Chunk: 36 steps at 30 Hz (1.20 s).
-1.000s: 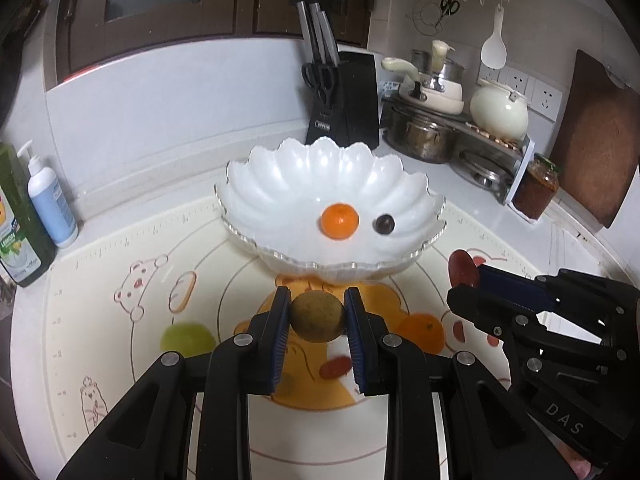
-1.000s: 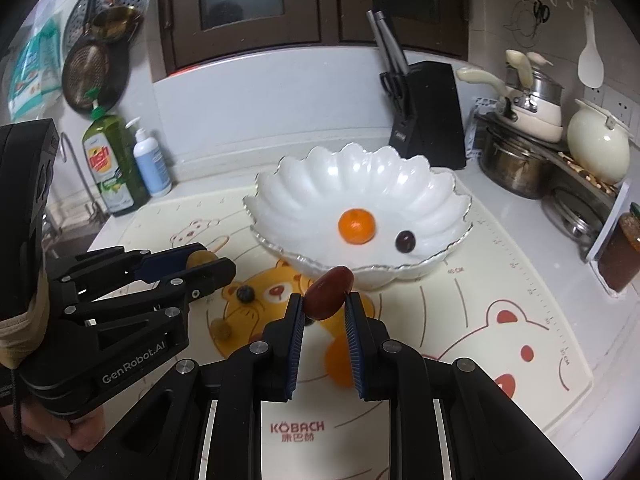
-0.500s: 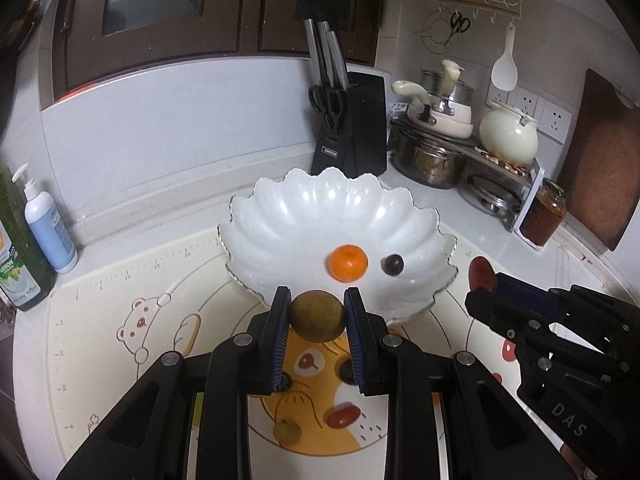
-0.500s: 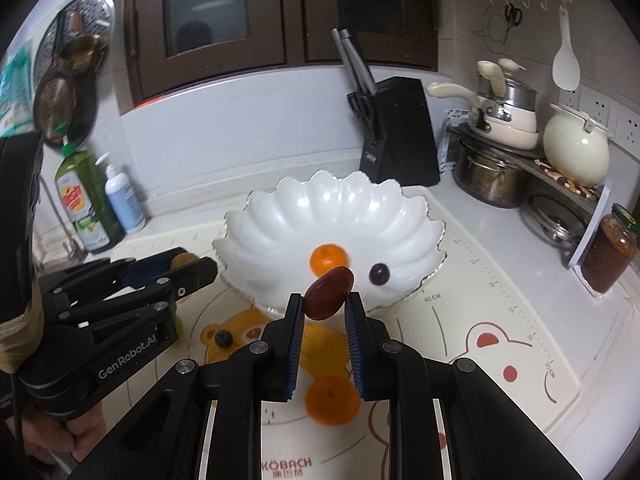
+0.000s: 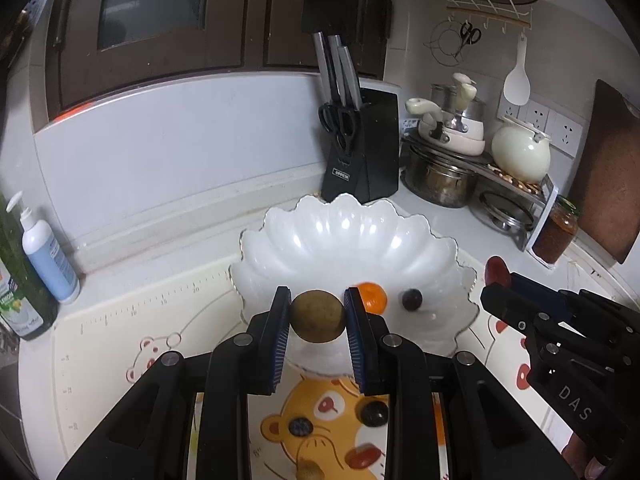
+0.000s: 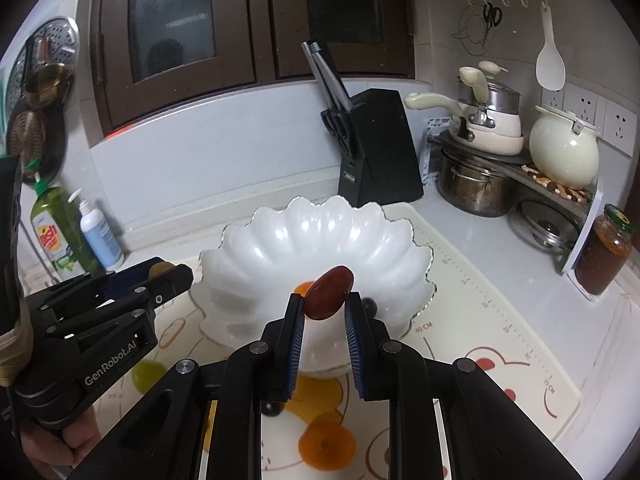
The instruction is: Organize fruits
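The white scalloped bowl [image 5: 348, 240] sits on a cartoon-printed mat [image 5: 120, 344] on the counter, and serves as the landmark here. The left gripper [image 5: 318, 316] hangs at the bowl's near rim with its fingers clamped on a round brownish-green fruit [image 5: 317, 316], which sits squarely between the blue pads. The right gripper [image 6: 323, 308] is also at the near rim, its fingers pinched on a dark red oval fruit [image 6: 329, 292] that tilts up and sticks out above the pads. Inside the bowl lie a small orange [image 5: 373, 297] and a dark grape [image 5: 411, 299], close together but apart, near the front of the basin. In front of the bowl, on the mat, lie more pieces: a blue-black berry [image 5: 300, 427], a dark round fruit [image 5: 374, 413], a red oval fruit [image 5: 362, 456] and a brown one [image 5: 310, 472] at the picture's bottom edge; some of these may be printed pattern rather than real fruit, as the gripper bodies hide parts of them. From the right wrist view, another orange [image 6: 327, 446] lies on the mat in front of the bowl. Behind the bowl stands a black knife block [image 5: 360, 148]; to its right are stacked pots [image 5: 444, 168] and a jar [image 5: 558, 234], and well to its left two bottles [image 5: 44, 256].
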{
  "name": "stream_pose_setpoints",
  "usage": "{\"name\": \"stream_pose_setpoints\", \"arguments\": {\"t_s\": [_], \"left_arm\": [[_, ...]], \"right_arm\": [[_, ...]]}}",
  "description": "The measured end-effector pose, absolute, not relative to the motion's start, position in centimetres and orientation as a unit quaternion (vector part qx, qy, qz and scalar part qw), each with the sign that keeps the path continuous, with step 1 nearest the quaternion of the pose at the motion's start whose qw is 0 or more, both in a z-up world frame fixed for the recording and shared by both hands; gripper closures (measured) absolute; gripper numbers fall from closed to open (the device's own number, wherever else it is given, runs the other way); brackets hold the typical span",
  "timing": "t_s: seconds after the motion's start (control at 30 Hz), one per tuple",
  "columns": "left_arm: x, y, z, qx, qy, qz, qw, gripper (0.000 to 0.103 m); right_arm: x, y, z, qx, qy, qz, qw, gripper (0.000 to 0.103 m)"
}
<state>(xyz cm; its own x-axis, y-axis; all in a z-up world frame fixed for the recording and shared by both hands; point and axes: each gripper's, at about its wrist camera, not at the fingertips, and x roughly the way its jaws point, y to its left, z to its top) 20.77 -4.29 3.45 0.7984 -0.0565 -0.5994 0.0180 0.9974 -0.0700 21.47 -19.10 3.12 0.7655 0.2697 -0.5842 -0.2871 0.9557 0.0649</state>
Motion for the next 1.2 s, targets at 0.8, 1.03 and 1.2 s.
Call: {"name": "stream_pose_setpoints", "arguments": {"t_s": [0.8,1.03,1.2], "left_arm": [[28.5,-3.5,0.5,0.032,0.351,-0.005,0.936,0.075],[29.7,-3.7,-0.6,0.037,0.373,-0.015,0.927,0.075],[29.5,-3.8,-0.9,0.041,0.369,-0.012,0.929,0.050]], "right_arm": [[28.8,-18.9,0.5,-0.020,0.353,0.059,0.934,0.081],[30.2,-18.9,-0.6,-0.028,0.370,0.054,0.927,0.081],[30.1,-18.9,-0.8,-0.034,0.371,0.045,0.927,0.078]]}}
